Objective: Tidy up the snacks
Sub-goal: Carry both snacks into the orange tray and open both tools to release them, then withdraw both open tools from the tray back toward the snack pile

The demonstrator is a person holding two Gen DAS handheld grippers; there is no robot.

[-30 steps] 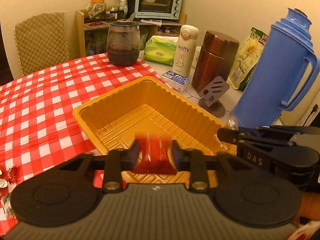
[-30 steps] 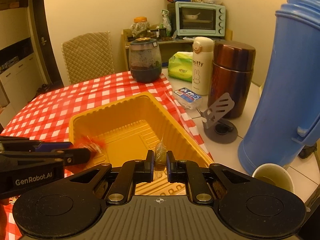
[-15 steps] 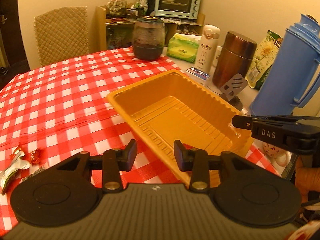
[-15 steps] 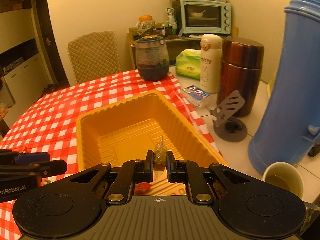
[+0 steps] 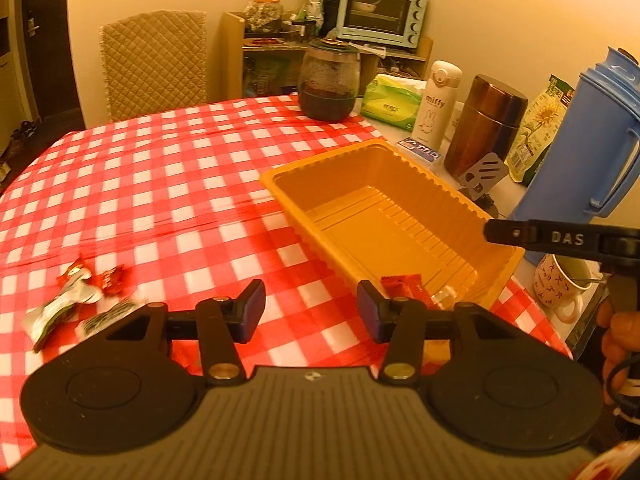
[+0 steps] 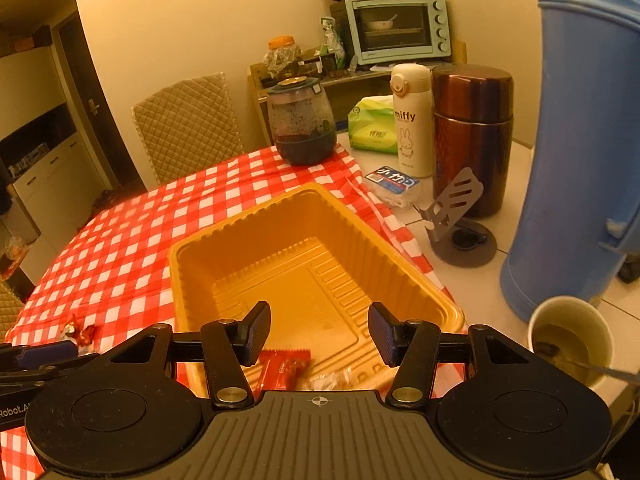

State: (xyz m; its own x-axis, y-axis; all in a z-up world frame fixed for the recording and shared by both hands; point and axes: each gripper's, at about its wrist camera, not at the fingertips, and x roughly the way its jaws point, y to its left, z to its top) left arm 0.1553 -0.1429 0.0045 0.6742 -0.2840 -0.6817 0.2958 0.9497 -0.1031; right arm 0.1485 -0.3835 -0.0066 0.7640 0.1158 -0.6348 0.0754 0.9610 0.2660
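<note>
A yellow plastic tray (image 5: 400, 160) (image 6: 192, 280) sits on the red checked tablecloth. In its near corner lie a red snack packet (image 5: 404, 288) (image 6: 284, 368) and a clear wrapped sweet (image 6: 332, 380). My left gripper (image 5: 311, 310) hovers over the cloth just left of the tray, jaws opening, nothing between them. My right gripper (image 6: 319, 332) hangs above the tray's near end, jaws opening, the clear sweet lying loose below them. Several loose snacks (image 5: 80, 292) lie on the cloth at the left; two red ones (image 6: 78, 332) show in the right wrist view.
Right of the tray stand a blue thermos jug (image 6: 584, 160), a brown flask (image 6: 472, 136), a white miffy bottle (image 6: 412, 120), a phone stand (image 6: 456, 216) and a cup of tea (image 6: 568, 340). A dark glass jar (image 5: 328, 80) and a quilted chair (image 5: 154, 60) are behind.
The left gripper let the red packet fall into the tray, opened and swung left over the cloth. The right gripper opened and dropped the clear sweet into the tray.
</note>
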